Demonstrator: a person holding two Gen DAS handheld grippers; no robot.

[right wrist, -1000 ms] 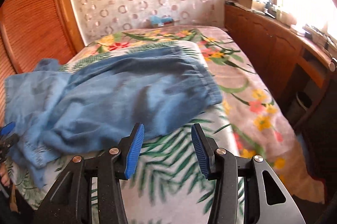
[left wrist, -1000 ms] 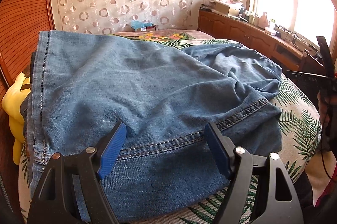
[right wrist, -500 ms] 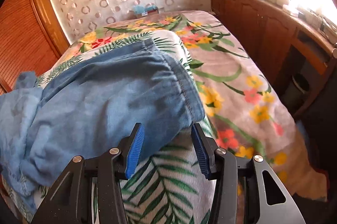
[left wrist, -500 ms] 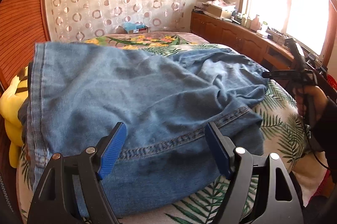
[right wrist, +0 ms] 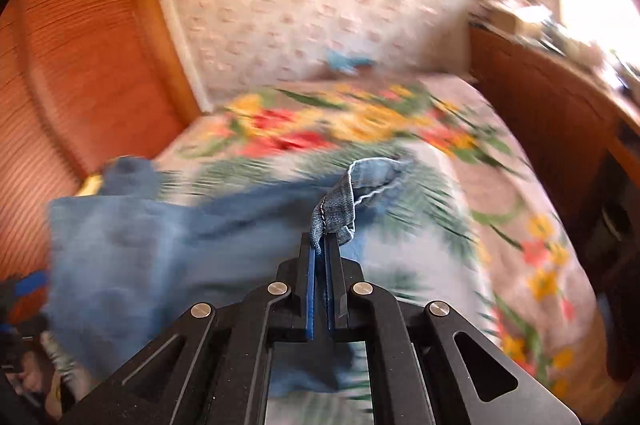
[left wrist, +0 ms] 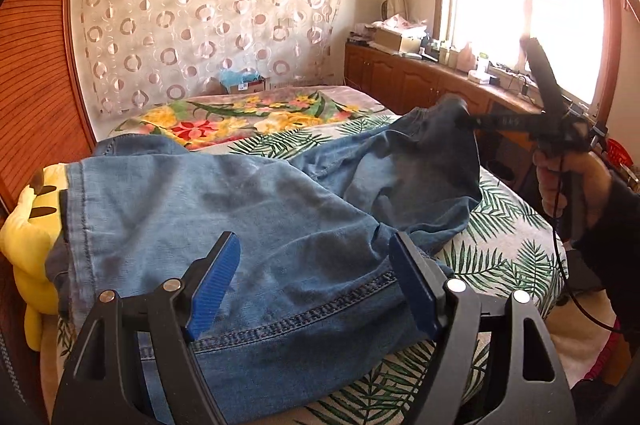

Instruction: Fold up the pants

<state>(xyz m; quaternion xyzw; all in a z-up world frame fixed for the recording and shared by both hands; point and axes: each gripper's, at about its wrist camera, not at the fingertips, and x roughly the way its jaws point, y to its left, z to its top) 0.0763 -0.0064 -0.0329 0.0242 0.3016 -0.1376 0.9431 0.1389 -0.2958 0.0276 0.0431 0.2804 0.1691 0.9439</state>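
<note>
Left wrist view: left claw spread wide, empty, over blue jeans lying on the bed; far jeans edge lifted by right claw. Right wrist view, blurred: right claw clenched on jeans hem, raised off bed.

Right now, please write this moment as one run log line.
right gripper: jaws shut on jeans edge, lifted | left gripper: jaws open above hem, not gripping | bed: jeans unfolded
</note>
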